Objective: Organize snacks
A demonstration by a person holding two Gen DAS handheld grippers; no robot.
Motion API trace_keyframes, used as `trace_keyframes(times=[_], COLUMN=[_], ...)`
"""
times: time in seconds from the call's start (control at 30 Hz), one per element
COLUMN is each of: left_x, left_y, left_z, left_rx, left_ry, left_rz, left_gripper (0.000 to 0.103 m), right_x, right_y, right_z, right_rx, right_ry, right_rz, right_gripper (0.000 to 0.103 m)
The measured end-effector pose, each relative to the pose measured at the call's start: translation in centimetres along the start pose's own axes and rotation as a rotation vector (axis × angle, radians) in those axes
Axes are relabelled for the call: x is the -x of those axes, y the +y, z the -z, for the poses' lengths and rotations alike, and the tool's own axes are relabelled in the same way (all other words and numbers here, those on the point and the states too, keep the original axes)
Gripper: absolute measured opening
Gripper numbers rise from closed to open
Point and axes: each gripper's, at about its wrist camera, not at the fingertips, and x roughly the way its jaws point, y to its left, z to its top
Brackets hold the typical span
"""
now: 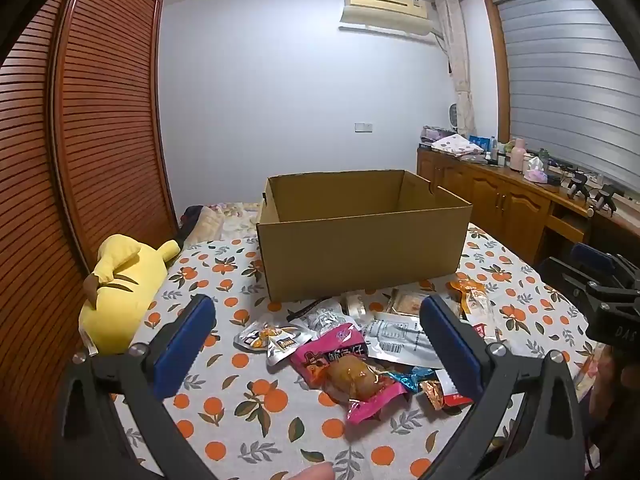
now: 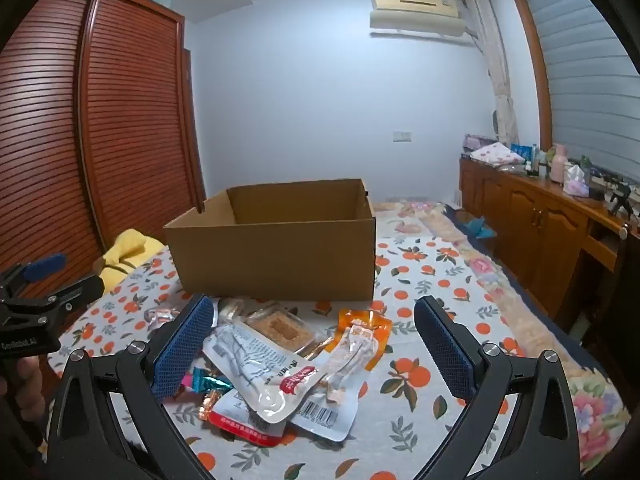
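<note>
I see both grippers spread wide and holding nothing: the left gripper [image 1: 316, 332] hangs above the snack pile [image 1: 360, 344], and the right gripper [image 2: 316, 340] does the same from the other side. The pile lies on the orange-print bed cover [image 1: 248, 396], toward its near edge, just in front of the open cardboard box [image 1: 360, 240], which looks empty as far as I can see inside.

The pink packet [image 1: 348, 372] with a brown glossy piece inside lies nearest to my left fingers. I judge it light but slippery, with soft film, so I would take it at the flat sealed edge, not on the bulge. The white pouch [image 2: 260, 368] under my right gripper overlaps the orange packet [image 2: 360, 340]; both seem thin and floppy, and I think a pinch at a free corner is safest.
</note>
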Motion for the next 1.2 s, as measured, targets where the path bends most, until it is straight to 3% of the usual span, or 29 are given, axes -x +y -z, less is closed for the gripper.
trace_keyframes(times=[1.2], left_x=[-0.17], left_y=[-0.34], left_z=[0.24], left_rx=[0.008], left_ry=[0.0], left_rz=[0.004], left_gripper=[0.103], right_x=[0.63], right_y=[-0.38], right_z=[-0.01], right_rx=[-0.001], right_ry=[-0.003], right_rz=[0.009], right_gripper=[0.102])
